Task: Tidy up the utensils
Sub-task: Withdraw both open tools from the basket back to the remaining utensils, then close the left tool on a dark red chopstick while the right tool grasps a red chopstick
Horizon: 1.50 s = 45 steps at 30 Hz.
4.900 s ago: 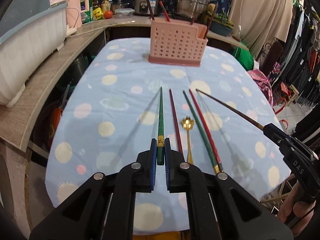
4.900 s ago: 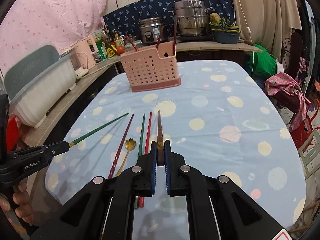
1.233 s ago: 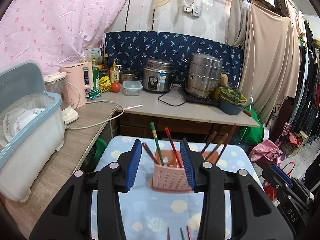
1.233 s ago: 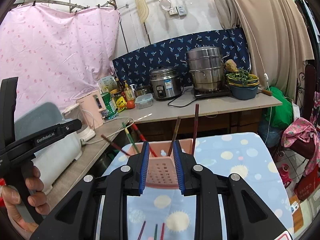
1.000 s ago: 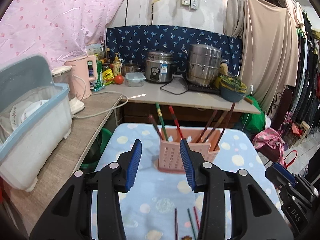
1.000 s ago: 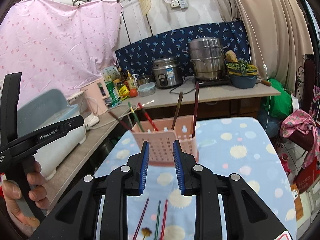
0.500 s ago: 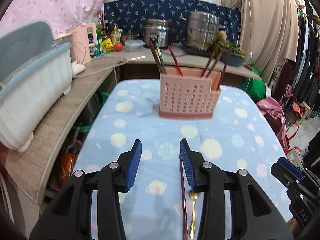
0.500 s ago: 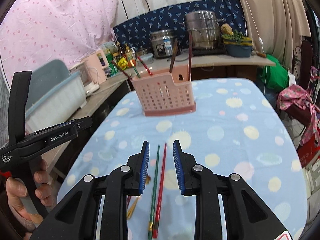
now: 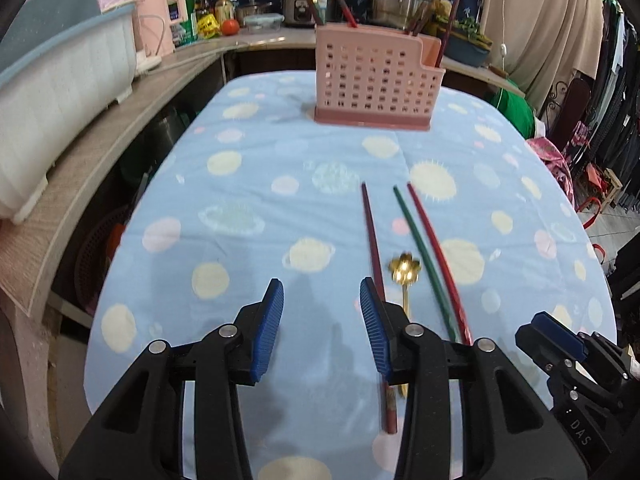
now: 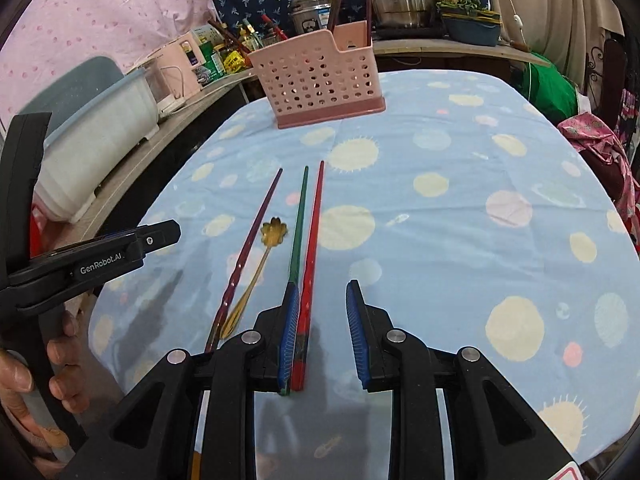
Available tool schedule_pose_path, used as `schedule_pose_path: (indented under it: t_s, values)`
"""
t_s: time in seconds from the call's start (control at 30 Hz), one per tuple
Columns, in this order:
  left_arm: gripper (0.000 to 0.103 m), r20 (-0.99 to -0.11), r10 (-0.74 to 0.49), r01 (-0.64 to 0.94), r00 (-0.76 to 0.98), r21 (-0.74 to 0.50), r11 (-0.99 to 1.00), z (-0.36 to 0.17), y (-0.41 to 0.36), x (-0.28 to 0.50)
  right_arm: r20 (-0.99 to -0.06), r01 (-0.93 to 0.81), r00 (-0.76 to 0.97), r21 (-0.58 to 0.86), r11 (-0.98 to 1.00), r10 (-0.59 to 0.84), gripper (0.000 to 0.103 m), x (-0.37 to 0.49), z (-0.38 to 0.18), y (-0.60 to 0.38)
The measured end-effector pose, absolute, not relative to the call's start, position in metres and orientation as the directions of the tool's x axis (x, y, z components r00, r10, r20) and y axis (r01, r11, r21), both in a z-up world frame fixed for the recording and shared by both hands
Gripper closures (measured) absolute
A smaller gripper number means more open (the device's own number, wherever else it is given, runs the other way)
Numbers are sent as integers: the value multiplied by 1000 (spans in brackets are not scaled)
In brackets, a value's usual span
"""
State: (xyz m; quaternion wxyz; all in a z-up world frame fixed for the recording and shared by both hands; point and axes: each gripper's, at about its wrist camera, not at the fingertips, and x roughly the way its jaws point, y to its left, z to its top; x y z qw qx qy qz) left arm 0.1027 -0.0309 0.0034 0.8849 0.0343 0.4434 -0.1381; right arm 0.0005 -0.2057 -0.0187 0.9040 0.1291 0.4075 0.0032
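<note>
On the spotted tablecloth (image 9: 248,184) chopsticks (image 9: 430,248) are laid; both tongs, left (image 9: 321,322) and right (image 10: 322,330), are held open, empty, before a cluttered counter (image 9: 256,40).

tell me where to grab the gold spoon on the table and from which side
Grip the gold spoon on its thin handle, near the middle, coming from above with the pads across it. It lies flat between the dark purple chopstick and the green chopstick, so the gap is narrow; the flower-shaped bowl is wider and harder to pinch.
</note>
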Motion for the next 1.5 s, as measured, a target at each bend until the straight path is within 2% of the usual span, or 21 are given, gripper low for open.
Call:
schedule_pose_path:
  t_s: [0.67,0.9,1.0,1.17,1.5]
  values:
    - [65,-840,-218,295,497,-73,953,-32,-28,76,-778,83,623,174,981,85,79,-5,-48,-186]
    - [65,-846,-232,314,480,-81,946,-36,-31,70,-776,76,629,118,990,45,83,-8,-50,-182]
    - [61,-849,-238,323,472,-84,943,-37,-34,66,-772,71,635,91,993,26,84,-10,-51,-179]
    - [60,-851,-254,347,460,-91,933,-41,-39,57,-770,93,638,100,991,18,95,-11,-52,-186]
    - [60,-847,-274,368,456,-101,924,-40,-44,50,-768,97,639,119,988,30,96,-11,-52,-188]
